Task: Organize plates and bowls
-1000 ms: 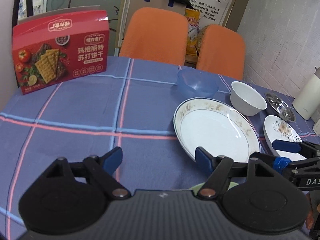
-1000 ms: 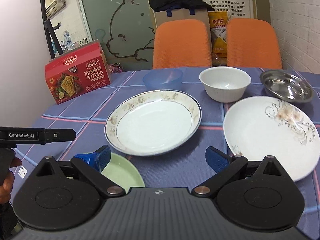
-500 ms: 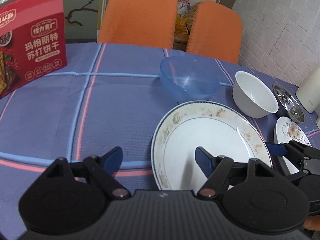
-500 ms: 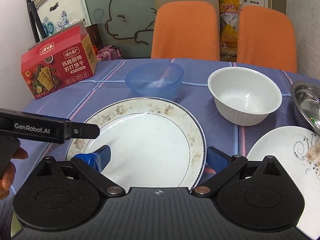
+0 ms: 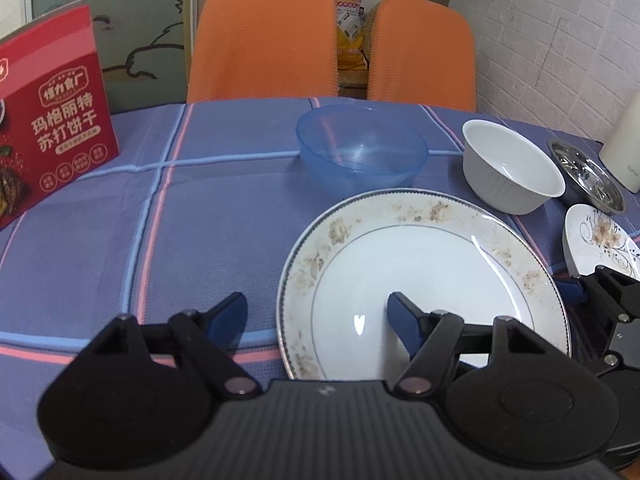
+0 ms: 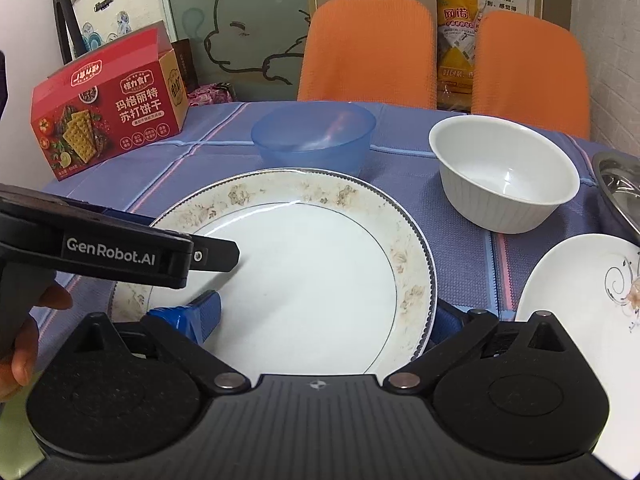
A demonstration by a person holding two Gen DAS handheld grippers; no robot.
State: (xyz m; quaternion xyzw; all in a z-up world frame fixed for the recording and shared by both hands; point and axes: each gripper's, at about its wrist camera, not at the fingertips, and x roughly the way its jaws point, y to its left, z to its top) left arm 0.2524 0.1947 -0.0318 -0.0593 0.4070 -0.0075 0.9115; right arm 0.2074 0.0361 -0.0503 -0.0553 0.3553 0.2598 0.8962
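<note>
Though hanging low over the plate (image 5: 420, 272), clamped on nothing on either side. Left gripper (image 5: 316, 318): jaws partly apart, having just closed a little further; left finger over the cloth (image 5: 200, 220), right finger above the plate's well, the left rim lying between them with no pad pressing on it. Right gripper (image 6: 320, 320): jaws spread wide, having just opened further; left finger above the well, right finger outside the right rim and partly hidden behind it, again with no pad seen pressing. Seen from the right wrist, black body of the left gripper reaching in over the plate's left edge, with a hand (image 6: 24, 344) below it at the frame's edge. Plate itself flat on the cloth, at the near middle of the table. Just behind it, a blue bowl (image 5: 360, 148); to the right of that, a white bowl (image 5: 512, 168), upright and near the plate's far right rim. Further right, a steel dish (image 5: 588, 176), and nearer than the dish a flowered plate (image 5: 600, 240), apart from the big one. At far left, a red box (image 6: 108, 104) standing on the cloth. Beyond the table, two orange chairs (image 5: 264, 40).
</note>
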